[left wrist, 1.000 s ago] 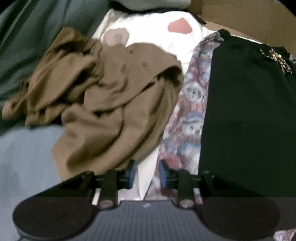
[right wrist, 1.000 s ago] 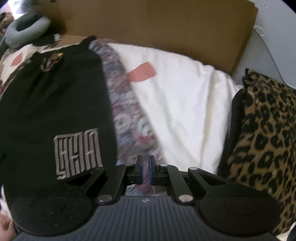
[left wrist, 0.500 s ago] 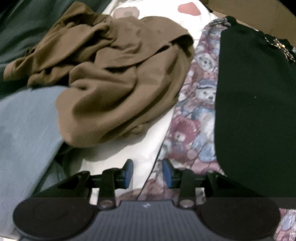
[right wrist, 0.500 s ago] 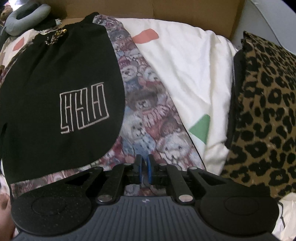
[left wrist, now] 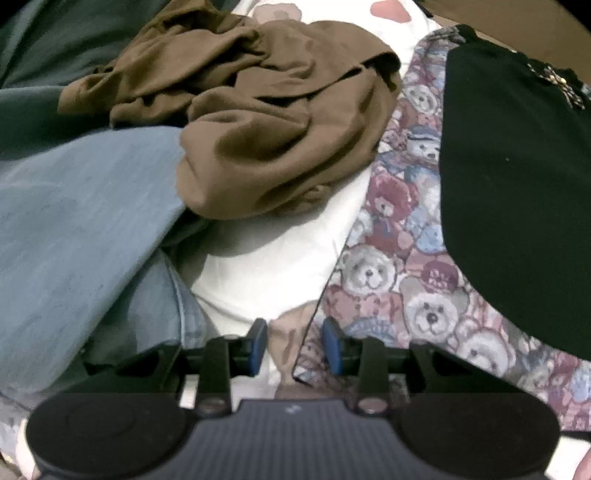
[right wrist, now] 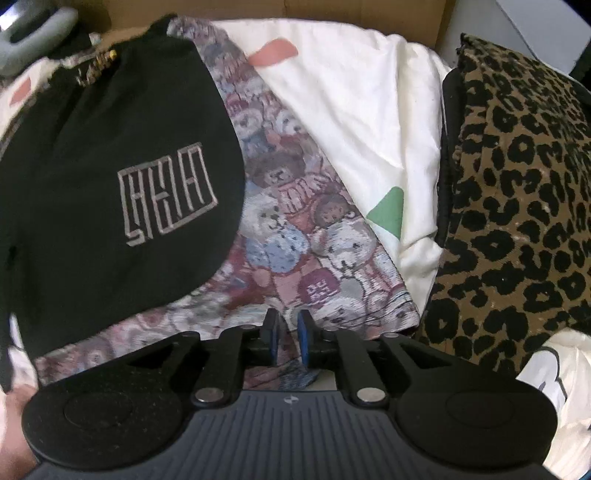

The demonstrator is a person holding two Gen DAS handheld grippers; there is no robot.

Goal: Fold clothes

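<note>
A teddy-bear print garment [left wrist: 388, 266] lies flat on the white sheet [left wrist: 266, 266], with a black garment [left wrist: 517, 166] spread on top of it. My left gripper [left wrist: 294, 345] hovers open over the print garment's near left edge, and that edge runs between the fingers untouched. In the right wrist view the black garment [right wrist: 110, 166] shows a grey line logo. My right gripper [right wrist: 288, 338] is low over the print garment's [right wrist: 295, 206] near hem. Its jaws are opening with a narrow gap, and fabric shows in that gap without the pads pressing on it.
A crumpled brown garment [left wrist: 266, 122] and blue jeans [left wrist: 74, 229] lie left of the print garment. A leopard-print cloth [right wrist: 517, 184] is piled at the right. Cardboard [right wrist: 332, 11] and a grey neck pillow [right wrist: 33, 33] stand at the back. A hand [right wrist: 11, 424] shows at the lower left.
Both grippers have drawn back along the garments toward the print garment's near edge. The right jaws, shut before, have parted slightly. The left jaws stand a little wider.
</note>
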